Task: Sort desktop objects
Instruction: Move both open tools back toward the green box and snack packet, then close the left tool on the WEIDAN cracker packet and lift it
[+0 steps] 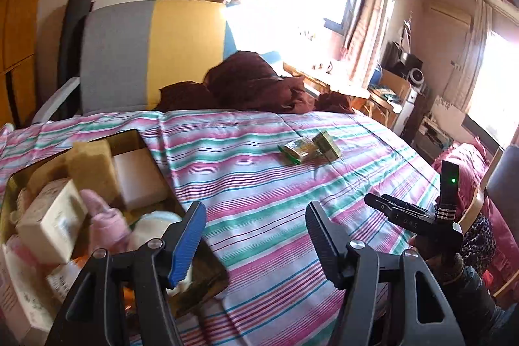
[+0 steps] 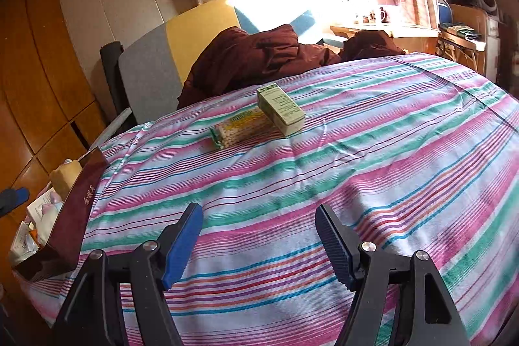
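two items left out on the striped cloth [image 2: 356, 171]: a small green-and-cream carton [image 2: 281, 110] and a flat pack of cotton swabs [image 2: 238, 127], touching each other, carton leaning on the pack's far end. both sit near the middle of the table, well apart from the dark red box [image 2: 69, 216] at the left edge. in the left wrist view the carton [image 1: 328, 144] and swab pack [image 1: 298, 150] read the same, side by side. the box [image 1: 207, 268] is already crowded: a tan sponge [image 1: 92, 167], a white block [image 1: 139, 180], a cream carton [image 1: 52, 226], something pink [image 1: 103, 219], maybe a sock, blurred.

risks: the two items touch, so closing on one likely nudges or drags the other; cloth is loose and wrinkled, fingers could snag it and shift both. box is heaped, so a drop on top could slide off or tip something over the rim.

right gripper [image 2: 258, 242] hovers over bare cloth, near side of the items, jaws wide apart, holding nothing, touching nothing. left gripper [image 1: 256, 239] sits beside the box's near corner, jaws also spread wide, empty. right gripper [image 1: 399, 209] shows at the right edge of the left view.
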### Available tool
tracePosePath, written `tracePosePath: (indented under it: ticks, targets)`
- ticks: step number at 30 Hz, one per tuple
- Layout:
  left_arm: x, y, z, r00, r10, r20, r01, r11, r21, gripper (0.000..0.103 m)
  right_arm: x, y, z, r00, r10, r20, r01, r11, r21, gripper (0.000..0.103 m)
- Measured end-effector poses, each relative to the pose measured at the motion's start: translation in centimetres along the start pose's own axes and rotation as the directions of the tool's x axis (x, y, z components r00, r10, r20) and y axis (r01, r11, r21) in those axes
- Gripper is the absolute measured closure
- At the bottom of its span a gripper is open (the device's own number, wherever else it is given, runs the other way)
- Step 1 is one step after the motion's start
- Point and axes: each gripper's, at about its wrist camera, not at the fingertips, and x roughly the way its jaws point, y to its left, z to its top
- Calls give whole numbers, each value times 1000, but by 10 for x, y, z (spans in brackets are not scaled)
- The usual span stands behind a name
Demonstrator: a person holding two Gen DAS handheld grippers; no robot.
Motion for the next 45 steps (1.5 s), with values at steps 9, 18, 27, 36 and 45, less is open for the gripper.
tracePosePath:
  ticks: [9, 18, 27, 36, 45]
  targets:
    - [108, -78, 54, 990, 17, -139, 26, 953, 303, 38, 10, -10, -3, 994, 112, 20, -113, 993, 34, 29]
    - [212, -95, 79, 939, 24, -342, 123, 908, 400, 38, 16, -27, -7, 971, 238, 35, -240, 963, 120, 29]
    - [274, -90, 90, 907, 14, -421, 190, 879, 438, 38, 18, -27, -8, 958, 283, 54, -288, 951, 116, 27]
    - [302, -97, 95, 895, 10, -445, 238, 834, 497, 38, 18, -27, -8, 953, 300, 50, -304, 946, 112, 26]
    - [308, -90, 91, 886, -25, -462, 233, 887, 399, 47, 18, -27, -8, 955, 294, 43, -297, 949, 107, 26]
